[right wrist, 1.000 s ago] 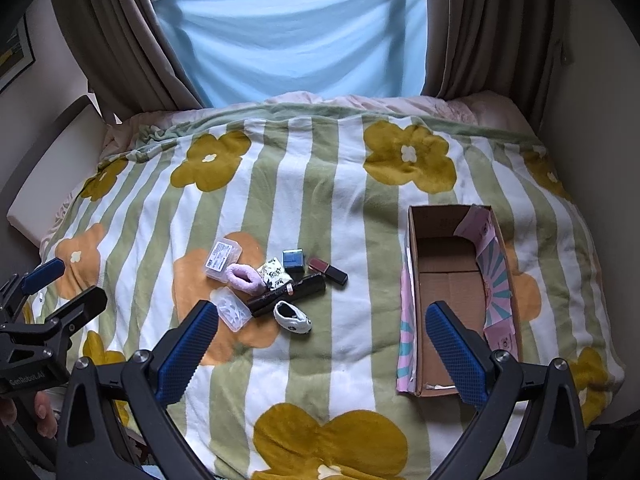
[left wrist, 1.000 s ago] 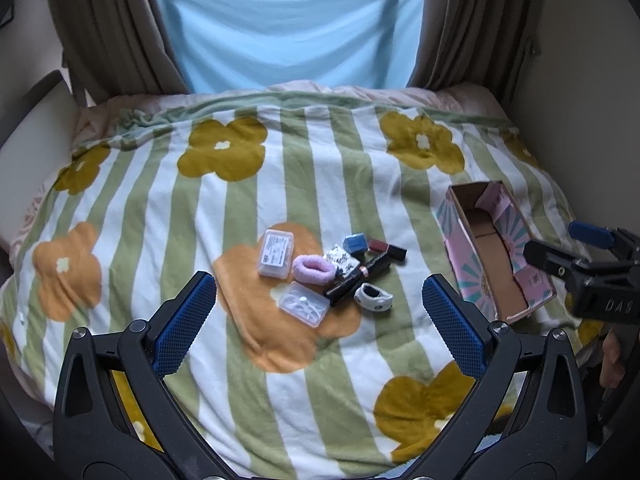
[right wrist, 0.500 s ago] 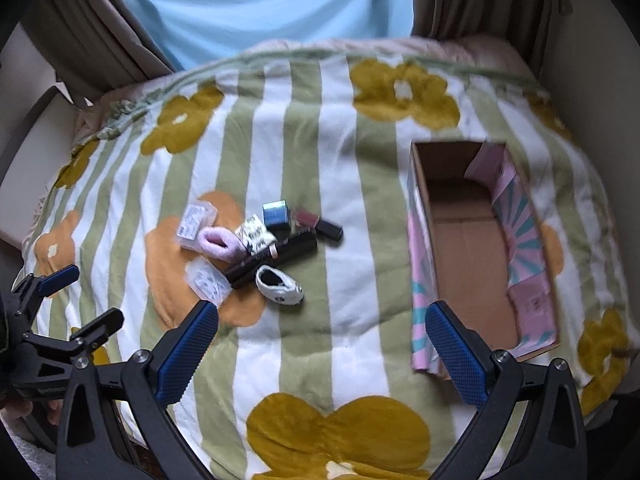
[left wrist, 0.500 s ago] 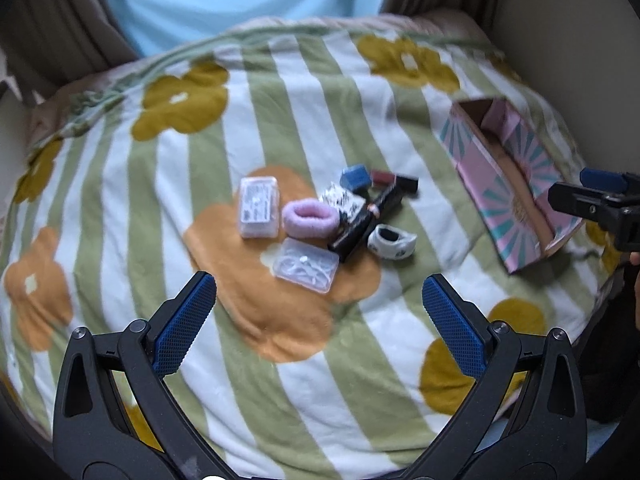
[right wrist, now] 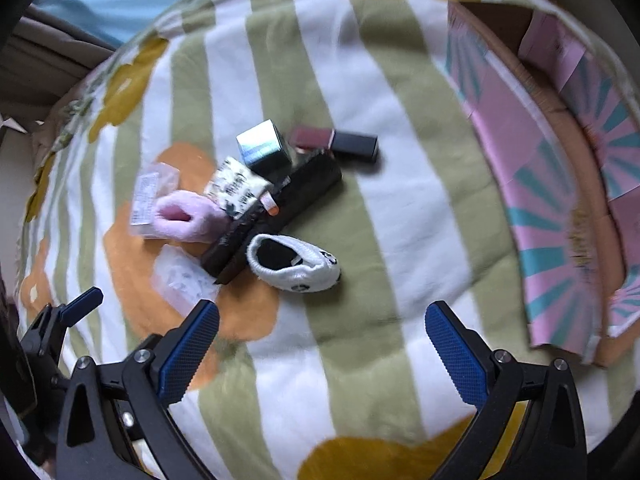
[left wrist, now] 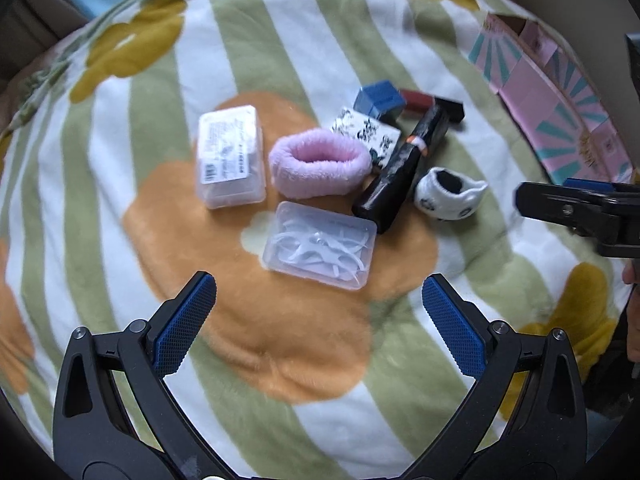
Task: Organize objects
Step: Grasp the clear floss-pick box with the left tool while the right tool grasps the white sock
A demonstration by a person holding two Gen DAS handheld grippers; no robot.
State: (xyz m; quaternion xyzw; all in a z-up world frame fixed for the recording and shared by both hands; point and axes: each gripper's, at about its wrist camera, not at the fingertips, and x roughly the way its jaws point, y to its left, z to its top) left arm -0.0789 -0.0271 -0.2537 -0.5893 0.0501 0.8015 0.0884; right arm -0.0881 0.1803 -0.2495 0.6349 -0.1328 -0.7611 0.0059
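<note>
Only the left wrist view shows the clear case sharply, white floss picks inside, and the label on the clear box; the right wrist view shows the brown inside of the pink box, with nothing visible in it. Both the left tongs and right tongs gape wide, holding nothing. The pile lies on the bed: pink scrunchie, black tube, white sock. Both cameras have closed in on it since a second ago.
</note>
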